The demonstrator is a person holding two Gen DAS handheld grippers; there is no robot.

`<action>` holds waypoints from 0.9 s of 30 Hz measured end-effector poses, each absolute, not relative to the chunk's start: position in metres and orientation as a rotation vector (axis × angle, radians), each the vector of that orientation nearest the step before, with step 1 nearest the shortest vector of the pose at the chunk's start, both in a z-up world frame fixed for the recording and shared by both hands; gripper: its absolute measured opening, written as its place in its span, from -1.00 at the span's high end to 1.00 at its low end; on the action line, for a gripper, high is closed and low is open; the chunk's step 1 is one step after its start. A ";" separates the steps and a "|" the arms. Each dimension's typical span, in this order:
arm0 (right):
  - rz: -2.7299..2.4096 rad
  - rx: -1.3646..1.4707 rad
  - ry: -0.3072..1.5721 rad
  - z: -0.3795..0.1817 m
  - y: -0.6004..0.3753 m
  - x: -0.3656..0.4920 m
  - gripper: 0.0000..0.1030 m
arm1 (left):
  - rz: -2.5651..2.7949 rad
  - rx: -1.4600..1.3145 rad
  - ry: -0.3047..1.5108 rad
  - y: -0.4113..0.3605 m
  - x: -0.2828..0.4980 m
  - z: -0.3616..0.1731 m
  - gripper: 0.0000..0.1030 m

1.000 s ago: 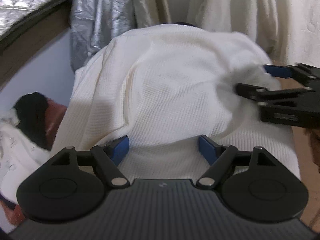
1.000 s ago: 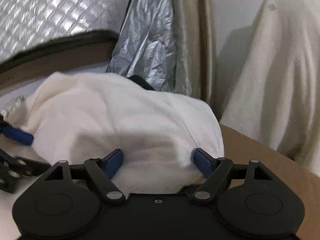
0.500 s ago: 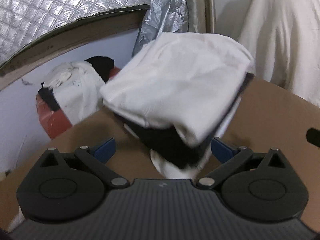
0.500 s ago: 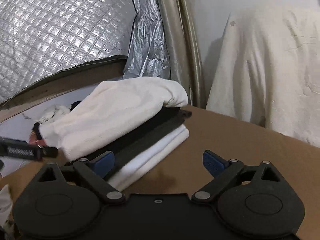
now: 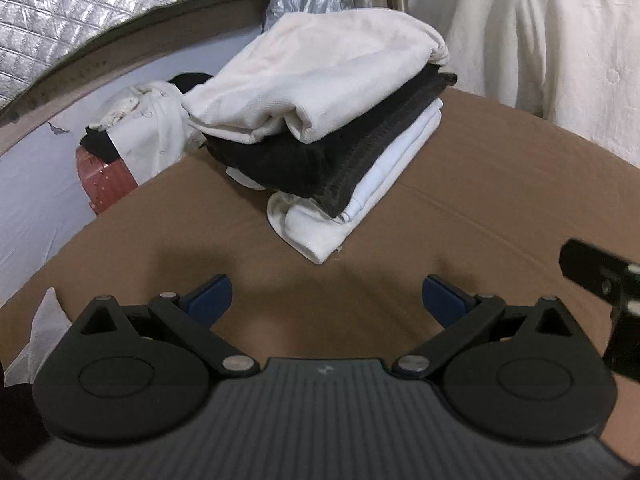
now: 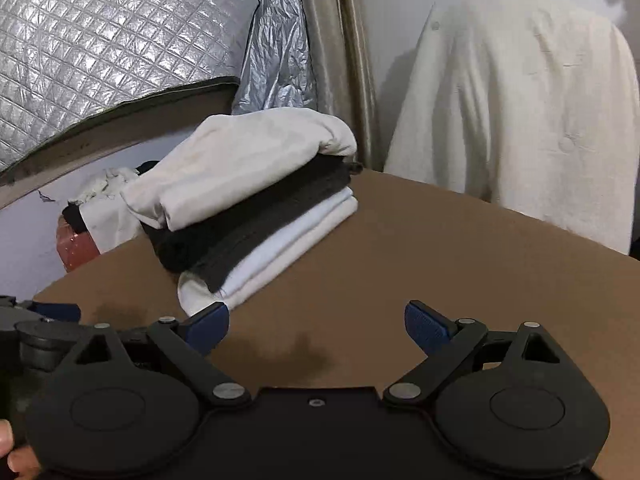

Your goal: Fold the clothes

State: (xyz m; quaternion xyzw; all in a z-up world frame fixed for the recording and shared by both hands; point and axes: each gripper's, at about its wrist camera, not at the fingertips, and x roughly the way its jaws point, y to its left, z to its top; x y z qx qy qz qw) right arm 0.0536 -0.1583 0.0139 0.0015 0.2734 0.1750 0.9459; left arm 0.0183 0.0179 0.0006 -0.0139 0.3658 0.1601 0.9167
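Left tongs [image 5: 326,296] spread apart, empty, above brown desk [image 5: 200,248], right tongs [image 6: 316,322] likewise apart and empty, folded clothes stack [image 5: 332,128] beyond both, on desk, cream piece atop black and white, red basket [image 5: 102,180] of laundry behind.

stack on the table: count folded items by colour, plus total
Cream: 1, top garment
Black/dark grey: 1, middle garment
White: 1, bottom garment
Total: 3 folded items on the brown table; unfolded pile beyond the edge not counted.
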 end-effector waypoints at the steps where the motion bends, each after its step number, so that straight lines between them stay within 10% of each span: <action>1: 0.344 0.012 0.559 0.012 -0.160 0.052 -0.88 | 0.333 -0.029 0.748 0.019 0.017 0.000 -1.00; 27: 0.271 -0.098 0.613 0.008 -0.121 0.035 -0.88 | 0.368 -0.066 0.781 0.036 0.016 -0.018 -1.00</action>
